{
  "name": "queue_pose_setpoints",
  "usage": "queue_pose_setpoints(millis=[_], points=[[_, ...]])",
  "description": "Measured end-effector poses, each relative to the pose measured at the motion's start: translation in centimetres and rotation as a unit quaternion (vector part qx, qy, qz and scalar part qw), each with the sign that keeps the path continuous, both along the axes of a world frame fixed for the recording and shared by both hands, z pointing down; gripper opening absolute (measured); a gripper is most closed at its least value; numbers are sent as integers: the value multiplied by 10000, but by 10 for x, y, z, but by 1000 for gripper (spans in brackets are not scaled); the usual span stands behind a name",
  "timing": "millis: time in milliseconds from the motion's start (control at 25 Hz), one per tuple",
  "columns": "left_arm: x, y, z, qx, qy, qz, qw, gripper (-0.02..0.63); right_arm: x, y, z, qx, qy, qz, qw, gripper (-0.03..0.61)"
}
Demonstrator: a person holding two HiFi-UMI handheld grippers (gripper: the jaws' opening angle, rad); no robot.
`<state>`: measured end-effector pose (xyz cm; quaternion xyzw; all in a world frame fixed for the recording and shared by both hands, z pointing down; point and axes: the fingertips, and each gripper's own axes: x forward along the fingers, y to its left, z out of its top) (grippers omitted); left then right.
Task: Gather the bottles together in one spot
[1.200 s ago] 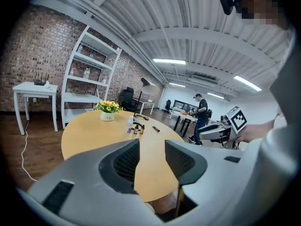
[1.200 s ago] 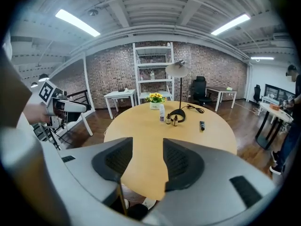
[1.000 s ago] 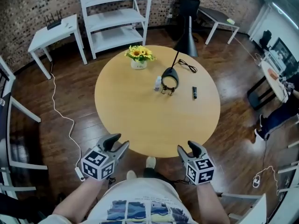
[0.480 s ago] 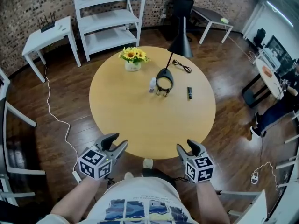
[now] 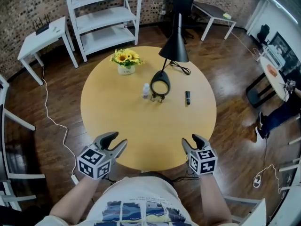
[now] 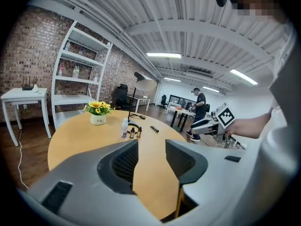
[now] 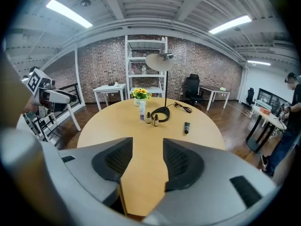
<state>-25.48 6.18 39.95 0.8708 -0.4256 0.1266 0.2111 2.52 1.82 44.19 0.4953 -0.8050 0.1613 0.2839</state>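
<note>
A white bottle (image 5: 146, 90) and two small brown bottles (image 5: 153, 97) (image 5: 160, 98) stand together mid-table, beside the lamp's ring base (image 5: 161, 83). A black tube (image 5: 187, 97) lies to their right. My left gripper (image 5: 115, 142) is open and empty at the table's near edge, and my right gripper (image 5: 194, 141) is open and empty there too. Both are far short of the bottles. The left gripper view shows the white bottle (image 6: 124, 127) and a brown bottle (image 6: 131, 133) beyond the parted jaws. The right gripper view shows the white bottle (image 7: 142, 110), a brown bottle (image 7: 148, 117) and the tube (image 7: 186, 127).
A pot of yellow flowers (image 5: 124, 60) stands at the far left of the round wooden table (image 5: 103, 112). The black lamp head (image 5: 174, 46) hangs over the far side. White shelves (image 5: 101, 13) and a side table (image 5: 40, 36) stand behind. A person (image 6: 199, 102) stands further off.
Both grippers have moved forward, from short of the table to over its near edge. The table and bottles now look nearer.
</note>
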Motion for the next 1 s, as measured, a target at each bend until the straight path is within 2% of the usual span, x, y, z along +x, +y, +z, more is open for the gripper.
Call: queue_pose_setpoints(millis=[200,400,600,840,1000], points=[[24,-46,6,-184,-80,-179,9996,160,36,-74,24,-207,-29,72,9998,229],[57,-85,22,-425,-385,-209,9981,158,68,-147,63,-401,-34,62,9992,229],[90,-121,32,-470,-585,-194,9970,160,95,-217,110,-535,75,188,9984,229],[117,-147,44,-628,-772,99,9950,160,103,-279,154,-706,88,418,9966,229],[127,-158,53,-698,-844,304,9935,160,105,-311,176,-727,350,468,9956,229]])
